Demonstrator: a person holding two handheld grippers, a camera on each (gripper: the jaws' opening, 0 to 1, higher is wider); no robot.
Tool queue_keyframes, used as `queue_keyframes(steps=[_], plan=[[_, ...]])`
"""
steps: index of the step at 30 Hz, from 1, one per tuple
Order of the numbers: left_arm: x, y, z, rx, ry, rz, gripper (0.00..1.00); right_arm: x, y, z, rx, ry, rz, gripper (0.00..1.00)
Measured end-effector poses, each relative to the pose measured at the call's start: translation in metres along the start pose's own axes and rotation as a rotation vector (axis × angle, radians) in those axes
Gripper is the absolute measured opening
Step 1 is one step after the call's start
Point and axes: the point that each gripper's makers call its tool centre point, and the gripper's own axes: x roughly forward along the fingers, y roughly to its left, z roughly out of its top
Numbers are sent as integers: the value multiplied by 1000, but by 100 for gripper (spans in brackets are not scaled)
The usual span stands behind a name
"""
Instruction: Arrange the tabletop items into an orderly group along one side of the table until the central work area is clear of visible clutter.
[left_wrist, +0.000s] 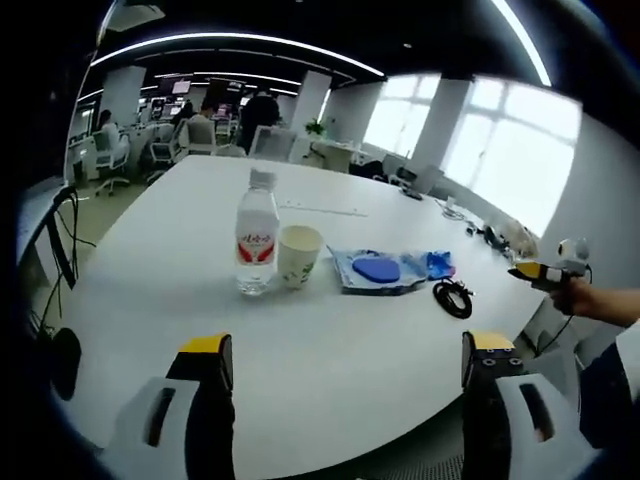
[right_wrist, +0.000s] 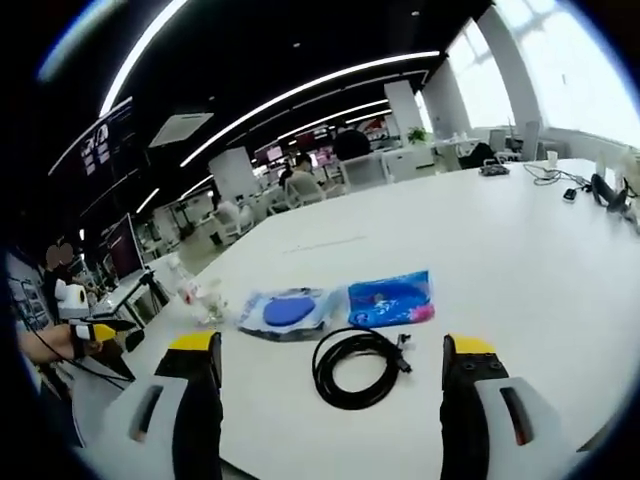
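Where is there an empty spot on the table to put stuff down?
Bare white table lies left of and behind the water bottle. It's crowded from the paper cup past the blue packets to the black cable.

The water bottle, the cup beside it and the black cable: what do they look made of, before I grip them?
Water bottle: clear, glossy plastic by its see-through wall, with a red-and-white printed label.
Cup: probably paper, matte off-white with a faint print.
Black cable: looks rubber- or plastic-sheathed, slightly shiny, lying in a loose coil.
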Motion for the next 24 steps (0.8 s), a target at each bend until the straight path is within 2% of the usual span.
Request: queue_keyframes(steps=[12, 24], plan=[[2, -3, -10, -7, 25, -14, 93, -3, -1, -10, 24, 5, -15, 87], [4, -1, -9, -5, 24, -23, 93, -1, -2, -4, 21, -7, -24, 86]])
